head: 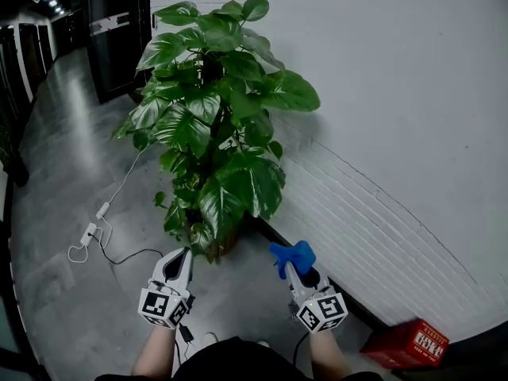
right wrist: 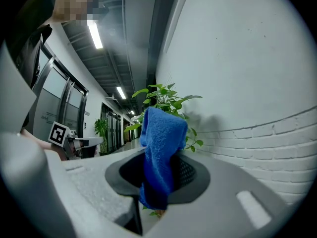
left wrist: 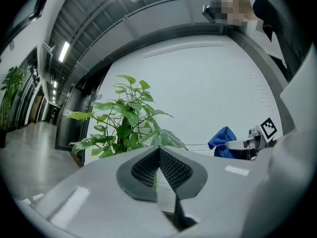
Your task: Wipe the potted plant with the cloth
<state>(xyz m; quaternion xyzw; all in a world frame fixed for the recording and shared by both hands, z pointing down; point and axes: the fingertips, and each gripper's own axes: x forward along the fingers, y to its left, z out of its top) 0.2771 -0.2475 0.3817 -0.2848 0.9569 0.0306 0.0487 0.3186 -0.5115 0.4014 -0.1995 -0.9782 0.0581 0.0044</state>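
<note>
Head view: we hold both tongs low in front of the potted plant (head: 214,125). It stands on the grey floor (head: 55,181) close against the white brick wall (head: 397,133).

The left tongs (head: 185,252) are pressed together with nothing between them, and their tip is just beside the plant's lowest leaves. The right tongs (head: 292,270) are clamped on the blue cloth (head: 294,254), which bunches up above the jaws. They sit to the right of the plant's base, apart from the foliage and over the black baseboard (head: 349,304).

A white power strip (head: 89,233) lies on the floor left of the plant, with a dark cable (head: 127,256) curling toward us. A red box (head: 409,344) sits against the wall to the right of the right tongs. A dark door panel (head: 115,30) rises behind the plant.

The wall closes off the plant's right side, and its broad right-hand leaves reach toward the bricks. On the left the floor runs open into a long corridor (head: 40,46), with only the strip and its leads lying on it. The dense leaves hide the stems and most of the pot.
</note>
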